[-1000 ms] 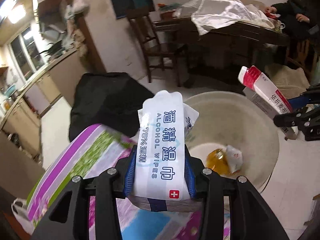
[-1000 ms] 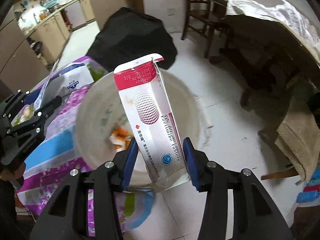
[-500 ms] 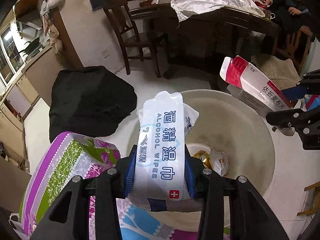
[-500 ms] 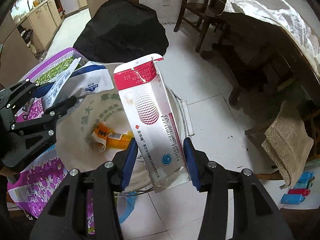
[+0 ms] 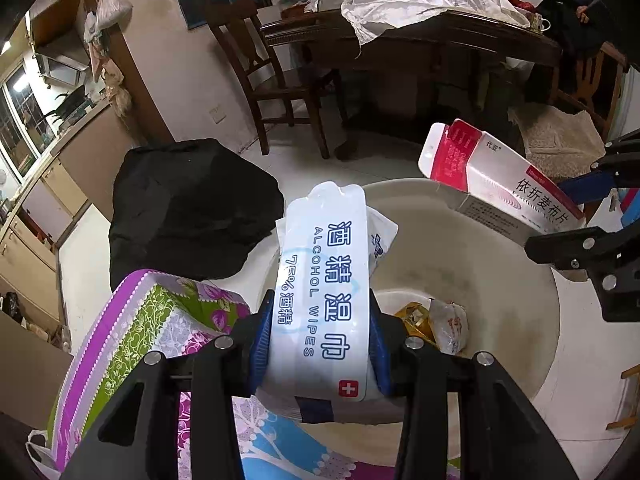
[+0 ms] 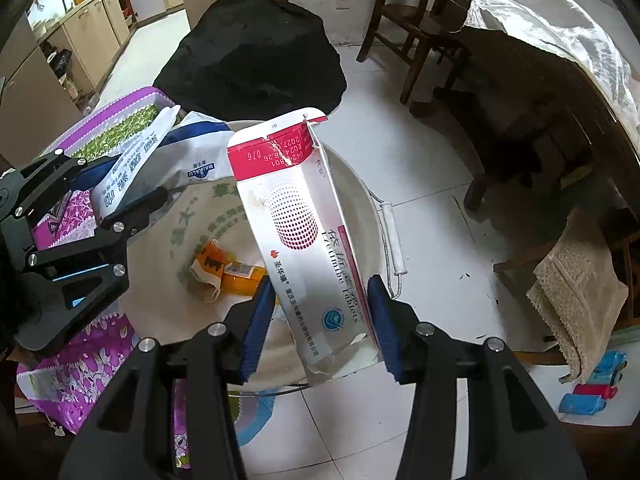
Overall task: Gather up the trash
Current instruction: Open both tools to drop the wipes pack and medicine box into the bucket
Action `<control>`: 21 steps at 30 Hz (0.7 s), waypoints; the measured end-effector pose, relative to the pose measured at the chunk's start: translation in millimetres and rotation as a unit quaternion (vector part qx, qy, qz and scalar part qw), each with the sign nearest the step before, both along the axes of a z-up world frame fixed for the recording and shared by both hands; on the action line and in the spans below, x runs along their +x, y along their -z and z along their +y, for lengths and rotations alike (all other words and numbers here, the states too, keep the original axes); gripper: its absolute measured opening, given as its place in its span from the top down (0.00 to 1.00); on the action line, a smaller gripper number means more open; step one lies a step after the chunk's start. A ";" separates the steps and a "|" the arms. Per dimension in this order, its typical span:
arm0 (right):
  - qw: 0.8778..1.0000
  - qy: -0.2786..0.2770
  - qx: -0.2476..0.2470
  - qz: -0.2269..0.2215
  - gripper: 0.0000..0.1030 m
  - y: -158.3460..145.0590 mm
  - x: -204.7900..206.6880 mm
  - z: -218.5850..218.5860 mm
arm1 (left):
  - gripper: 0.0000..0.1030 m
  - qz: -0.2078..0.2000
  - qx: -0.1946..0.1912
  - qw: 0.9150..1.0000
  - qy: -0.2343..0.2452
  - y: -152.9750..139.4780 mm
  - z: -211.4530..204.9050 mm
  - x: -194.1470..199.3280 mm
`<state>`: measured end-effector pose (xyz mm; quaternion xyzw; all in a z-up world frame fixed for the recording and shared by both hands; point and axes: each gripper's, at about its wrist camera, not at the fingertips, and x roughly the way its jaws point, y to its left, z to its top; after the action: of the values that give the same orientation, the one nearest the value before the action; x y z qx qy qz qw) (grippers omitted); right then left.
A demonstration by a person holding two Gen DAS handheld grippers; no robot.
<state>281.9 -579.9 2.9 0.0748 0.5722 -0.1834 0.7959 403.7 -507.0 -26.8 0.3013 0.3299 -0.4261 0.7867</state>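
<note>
Both claws now hang over the white bucket (image 6: 360, 200); left gripper (image 5: 320, 344) still grips the wipes pack (image 5: 324, 280); right gripper (image 6: 320, 316) still grips the pill box (image 6: 304, 232).

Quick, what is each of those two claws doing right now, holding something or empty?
Left gripper: closed on a pack of alcohol wipes, above the bucket.
Right gripper: closed on a red and white tablet box, above the same bucket.

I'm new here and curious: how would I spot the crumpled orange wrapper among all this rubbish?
Find the big cream bucket on the tiled floor. The orange wrapper lies at its bottom, below the tablet box held over it. It alone there is orange, with a barcode strip.
</note>
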 end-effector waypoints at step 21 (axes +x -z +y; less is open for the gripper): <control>1.000 -0.012 0.011 0.021 0.55 12.0 12.9 -2.6 | 0.58 0.008 0.003 1.000 0.002 7.6 -2.5 6.2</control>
<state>294.8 -582.4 -9.1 0.0728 0.5914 -0.1697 0.7849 409.9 -509.5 -34.5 0.3006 0.3370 -0.4292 0.7822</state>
